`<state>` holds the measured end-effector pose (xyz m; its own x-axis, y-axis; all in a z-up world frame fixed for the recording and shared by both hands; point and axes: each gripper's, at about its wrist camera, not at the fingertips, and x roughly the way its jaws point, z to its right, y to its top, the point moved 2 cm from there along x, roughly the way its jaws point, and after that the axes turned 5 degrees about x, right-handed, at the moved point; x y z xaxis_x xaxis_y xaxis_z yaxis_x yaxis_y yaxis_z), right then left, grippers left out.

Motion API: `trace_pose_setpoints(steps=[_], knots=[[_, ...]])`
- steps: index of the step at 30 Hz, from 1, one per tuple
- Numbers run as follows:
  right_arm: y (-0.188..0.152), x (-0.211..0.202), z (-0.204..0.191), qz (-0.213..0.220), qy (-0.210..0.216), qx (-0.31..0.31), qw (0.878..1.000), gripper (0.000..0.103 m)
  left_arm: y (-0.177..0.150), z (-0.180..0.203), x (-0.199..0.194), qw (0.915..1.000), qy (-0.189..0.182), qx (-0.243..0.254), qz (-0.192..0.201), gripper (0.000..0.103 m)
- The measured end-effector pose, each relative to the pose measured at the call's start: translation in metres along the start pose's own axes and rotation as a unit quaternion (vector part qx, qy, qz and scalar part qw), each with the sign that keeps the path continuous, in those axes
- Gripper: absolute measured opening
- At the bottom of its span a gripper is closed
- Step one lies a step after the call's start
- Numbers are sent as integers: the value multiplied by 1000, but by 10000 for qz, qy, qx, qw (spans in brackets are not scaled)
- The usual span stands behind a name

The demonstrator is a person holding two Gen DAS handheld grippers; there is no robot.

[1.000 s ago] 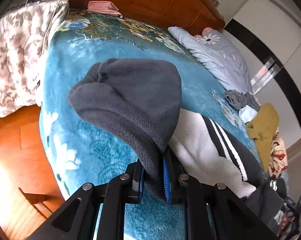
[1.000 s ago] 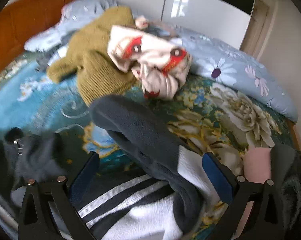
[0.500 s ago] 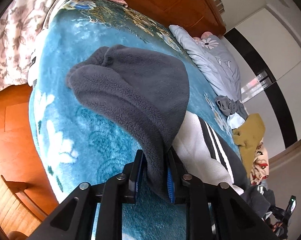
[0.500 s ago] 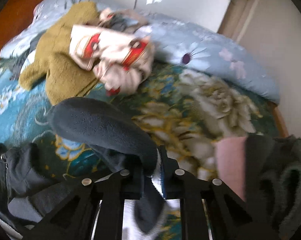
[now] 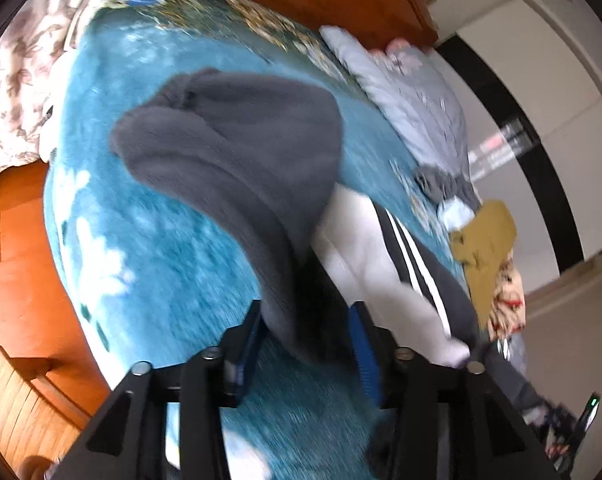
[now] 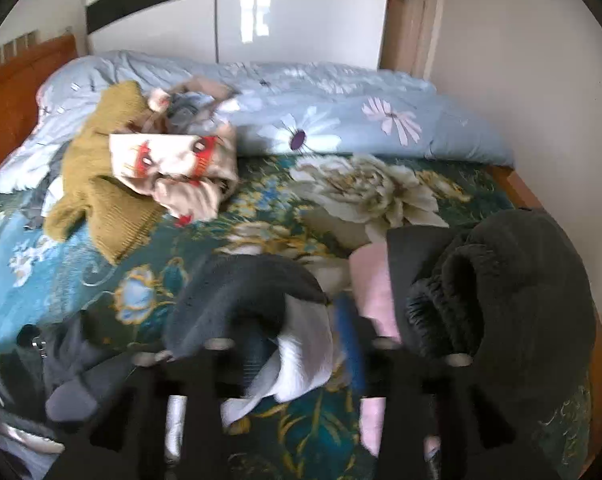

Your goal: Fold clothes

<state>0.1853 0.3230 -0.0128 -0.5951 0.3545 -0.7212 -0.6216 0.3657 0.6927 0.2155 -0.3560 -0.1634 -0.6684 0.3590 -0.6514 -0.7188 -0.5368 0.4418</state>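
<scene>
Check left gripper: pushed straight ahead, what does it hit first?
Most likely the grey fleece sleeve, already lying between the opening jaws of the left gripper; the blue blanket lies beneath it. Depth is unclear.

Right gripper [image 6: 301, 344] opening over teal floral blanket [image 6: 81, 276]; grey-and-white fleece garment [image 6: 261, 320] draped between jaws (pads apparently clear); olive sweater [image 6: 101, 200] far ahead-left.

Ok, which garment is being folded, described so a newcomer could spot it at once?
On the teal floral bedspread, nearest the cameras, lies the dark grey fleece jacket with white lining and white sleeve stripes. The mustard knitted sweater and cream red-printed cloth beyond it have no stripes.
</scene>
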Motion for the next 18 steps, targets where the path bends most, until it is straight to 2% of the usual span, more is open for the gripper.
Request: trace_pose_setpoints(steps=[2, 5, 7, 10, 12, 18], knots=[[-1, -20, -20, 313, 296, -257, 9987, 57, -5, 10, 4, 9994, -249, -62, -226, 55], [-6, -34, -57, 361, 1092, -690, 9910, 69, -9, 31, 18, 9974, -464, -3, -546, 61], [-13, -27, -91, 18, 1709, -1018, 9800, 69, -11, 48, 30, 9962, -377, 164, -772, 65], [-29, 1, -136, -778, 2476, -1248, 9576, 69, -16, 68, 47, 9890, -752, 162, -1262, 65], [-41, 27, -159, -1234, 2626, -1367, 9472, 69, -19, 80, 56, 9839, -1005, 145, -1469, 66], [-51, 75, -179, -1865, 2707, -1310, 9353, 69, -6, 91, 82, 9821, -1108, 171, -1516, 66]])
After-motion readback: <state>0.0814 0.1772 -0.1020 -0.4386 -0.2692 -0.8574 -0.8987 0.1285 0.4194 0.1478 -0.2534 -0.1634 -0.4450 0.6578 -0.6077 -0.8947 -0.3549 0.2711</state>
